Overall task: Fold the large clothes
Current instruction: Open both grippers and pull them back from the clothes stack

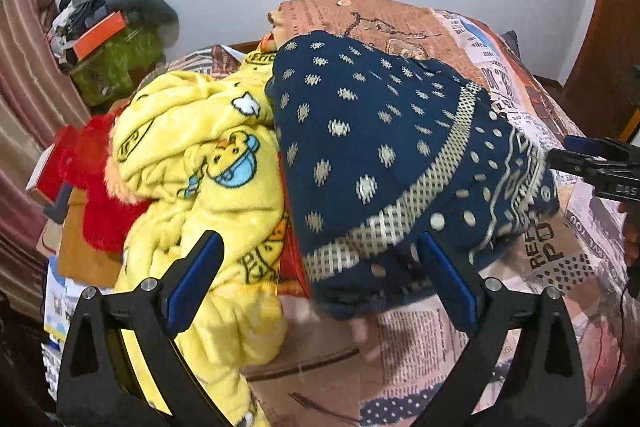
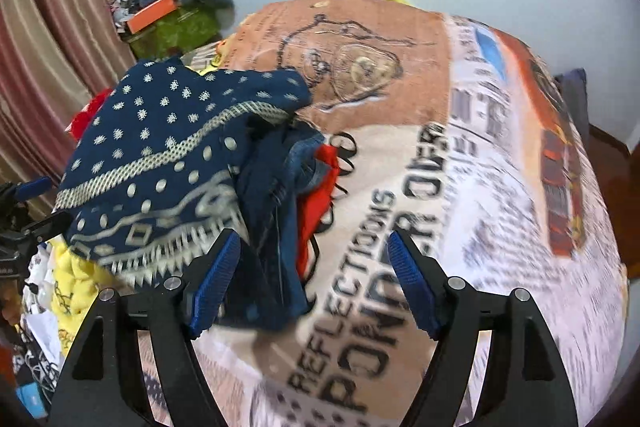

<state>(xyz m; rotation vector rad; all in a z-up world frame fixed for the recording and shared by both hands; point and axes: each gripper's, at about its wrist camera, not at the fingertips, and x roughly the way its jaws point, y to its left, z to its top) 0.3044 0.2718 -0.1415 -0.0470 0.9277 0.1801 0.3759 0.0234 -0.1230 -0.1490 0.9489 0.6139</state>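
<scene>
Hovering wide open and gripping nothing, the left gripper and right gripper are flanking the bunched navy printed garment, seemingly seeking edges to spread it over the newsprint bedsheet.

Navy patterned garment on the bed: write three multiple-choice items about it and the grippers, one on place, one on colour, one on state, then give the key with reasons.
1. In the left wrist view, what lies directly left of the navy garment?
A. a yellow cartoon blanket
B. a green towel
C. a white pillow

2. What colour are the pads on the gripper fingers?
A. red
B. blue
C. grey

3. How do the left gripper and right gripper stand?
A. both shut on cloth
B. one open, one shut
C. both open

Key:
1 A, the yellow cartoon blanket borders the garment's left edge.
2 B, blue ribbed pads show on every finger.
3 C, each pair of jaws is spread wide, clamping nothing.
</scene>
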